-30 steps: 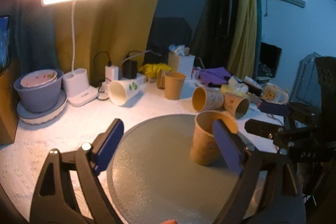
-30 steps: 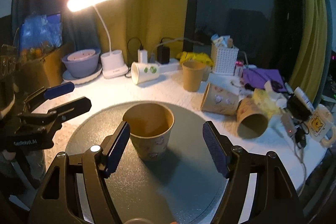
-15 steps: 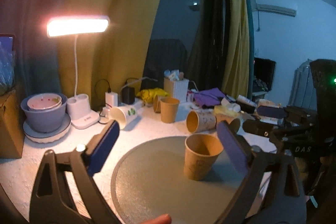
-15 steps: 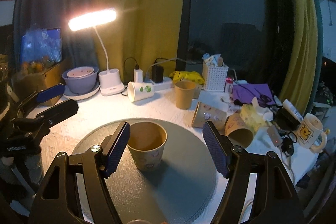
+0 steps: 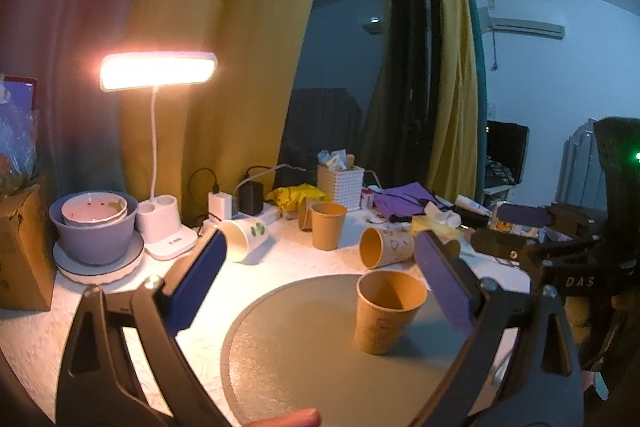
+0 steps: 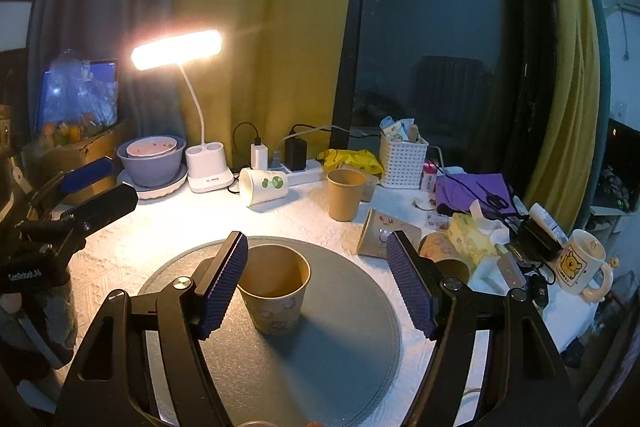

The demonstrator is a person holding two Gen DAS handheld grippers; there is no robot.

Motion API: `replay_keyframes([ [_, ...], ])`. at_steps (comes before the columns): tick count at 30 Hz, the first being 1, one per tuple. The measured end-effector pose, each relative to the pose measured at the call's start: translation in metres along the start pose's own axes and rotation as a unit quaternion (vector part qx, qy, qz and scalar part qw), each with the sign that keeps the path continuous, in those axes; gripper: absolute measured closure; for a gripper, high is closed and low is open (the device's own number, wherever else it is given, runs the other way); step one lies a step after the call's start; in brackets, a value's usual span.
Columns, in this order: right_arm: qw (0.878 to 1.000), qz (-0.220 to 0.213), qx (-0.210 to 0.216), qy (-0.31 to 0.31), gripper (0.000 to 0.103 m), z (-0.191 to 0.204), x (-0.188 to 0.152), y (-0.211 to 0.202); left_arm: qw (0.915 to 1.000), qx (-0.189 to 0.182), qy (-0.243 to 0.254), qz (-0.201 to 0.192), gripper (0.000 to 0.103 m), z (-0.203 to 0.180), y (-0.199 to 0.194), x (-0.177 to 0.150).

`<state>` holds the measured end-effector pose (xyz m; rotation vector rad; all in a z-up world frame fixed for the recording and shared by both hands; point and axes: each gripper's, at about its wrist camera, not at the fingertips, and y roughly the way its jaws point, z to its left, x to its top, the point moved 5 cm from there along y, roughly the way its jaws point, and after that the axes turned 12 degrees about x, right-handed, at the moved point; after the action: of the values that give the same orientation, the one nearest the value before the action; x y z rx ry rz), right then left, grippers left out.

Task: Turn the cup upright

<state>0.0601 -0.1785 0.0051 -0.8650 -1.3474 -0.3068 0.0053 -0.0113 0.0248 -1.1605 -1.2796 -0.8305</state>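
A brown paper cup (image 5: 385, 313) stands upright, mouth up, on the round grey mat (image 5: 304, 355); it also shows in the right wrist view (image 6: 275, 294) on the mat (image 6: 320, 359). My left gripper (image 5: 320, 287) is open and empty, held back from the cup, which sits near its right finger. My right gripper (image 6: 318, 283) is open and empty, with the cup close to its left finger, apart from it. Each gripper shows at the edge of the other's view: the right one (image 5: 520, 227) and the left one (image 6: 92, 183).
Behind the mat lie a white cup on its side (image 6: 264, 183), an upright brown cup (image 6: 345, 194) and two tipped brown cups (image 6: 380, 233). A lit desk lamp (image 6: 204, 171), stacked bowls (image 6: 154, 161), a white basket (image 6: 402, 163), a tissue pack and a mug (image 6: 582, 263) crowd the table.
Both grippers have drawn back and upward from the cup, which stays upright on the mat. The view is wider and the cup looks smaller.
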Motion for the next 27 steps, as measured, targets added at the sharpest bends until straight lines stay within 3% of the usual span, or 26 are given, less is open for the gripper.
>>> replay_keyframes([
  [27,1.0,0.008,0.002,0.004,0.028,0.0016,-0.0037,0.0047,0.9998,-0.008,-0.002,0.017,0.007,-0.0018,0.0057,-0.0067],
])
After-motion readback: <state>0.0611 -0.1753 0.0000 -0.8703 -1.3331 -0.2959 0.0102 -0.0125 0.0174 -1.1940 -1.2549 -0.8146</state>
